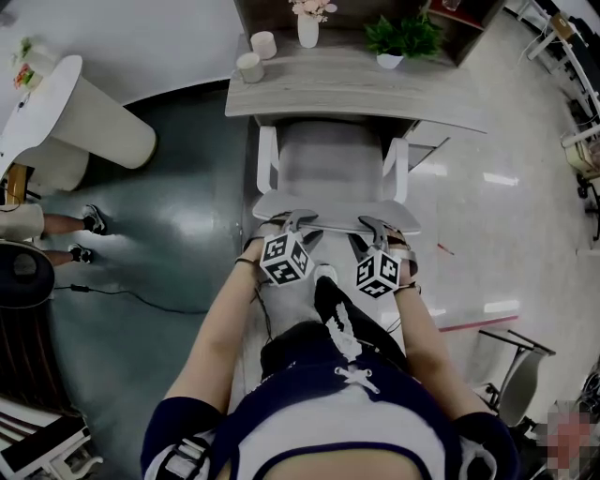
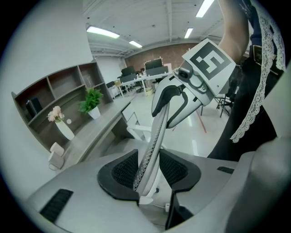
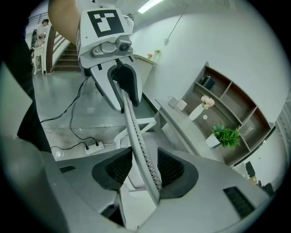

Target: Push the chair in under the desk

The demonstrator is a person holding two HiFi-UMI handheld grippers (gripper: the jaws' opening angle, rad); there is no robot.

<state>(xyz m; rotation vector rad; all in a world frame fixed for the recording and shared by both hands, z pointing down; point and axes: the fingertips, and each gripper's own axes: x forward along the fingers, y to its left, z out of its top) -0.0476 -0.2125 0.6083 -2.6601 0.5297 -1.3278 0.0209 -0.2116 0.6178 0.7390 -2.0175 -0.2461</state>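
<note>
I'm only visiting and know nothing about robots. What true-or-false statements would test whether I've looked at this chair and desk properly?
1. The left gripper and the right gripper both clamp the backrest's top edge of the white mesh office chair. True.
2. The chair faces away from the light grey wooden desk. False: its seat points toward the desk.
3. A green potted plant stands on the desk. True.
4. The white vase holds yellow sunflowers. False: its flowers are pink.

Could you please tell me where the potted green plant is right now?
In the head view the potted plant stands at the top, on the back right part of the desk, just right of the flower vase.
</note>
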